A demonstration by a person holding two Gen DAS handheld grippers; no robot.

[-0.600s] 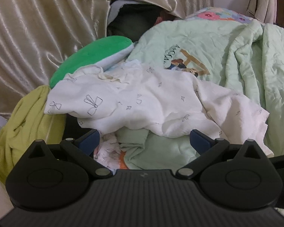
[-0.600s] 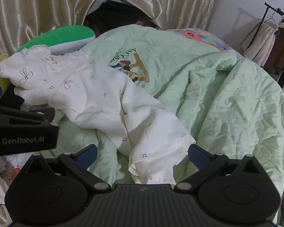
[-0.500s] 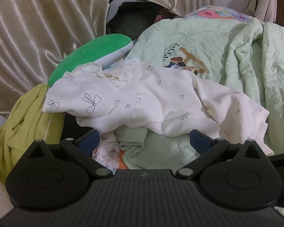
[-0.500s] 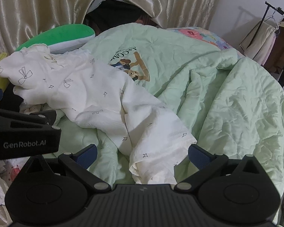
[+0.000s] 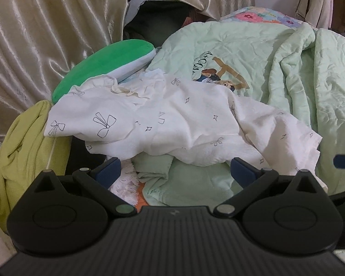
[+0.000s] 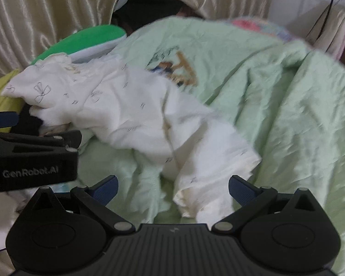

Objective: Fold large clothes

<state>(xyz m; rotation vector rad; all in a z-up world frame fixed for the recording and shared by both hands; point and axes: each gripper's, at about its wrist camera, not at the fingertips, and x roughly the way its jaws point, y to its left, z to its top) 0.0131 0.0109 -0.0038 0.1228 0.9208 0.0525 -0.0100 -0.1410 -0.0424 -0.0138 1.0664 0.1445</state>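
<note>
A crumpled white garment [image 5: 163, 124] printed with small black bows lies across a pale green quilt [image 5: 276, 64]; the right wrist view shows the same white garment [image 6: 149, 119] on the quilt [image 6: 287, 119]. My left gripper [image 5: 174, 171] is open, hovering just in front of the garment's near edge with nothing between its fingers. My right gripper [image 6: 172, 189] is open too, and the garment's lower end lies between and below its fingers, not pinched. The left gripper's black body [image 6: 32, 158] shows at the left of the right wrist view.
A green and white cushion [image 5: 108, 69] and a yellow-green cloth [image 5: 23, 149] lie left of the garment. Beige satin curtains [image 5: 46, 27] hang behind. A floral bedspread [image 5: 260, 17] shows at the far side, and hanging clothes [image 5: 317, 2] at the upper right. A white fluffy cloth [image 5: 126, 181] lies below the garment.
Both grippers have moved closer to the white garment, which now looks larger. The right wrist view has gone blurred with motion and its fingers now straddle the garment's lower end.
</note>
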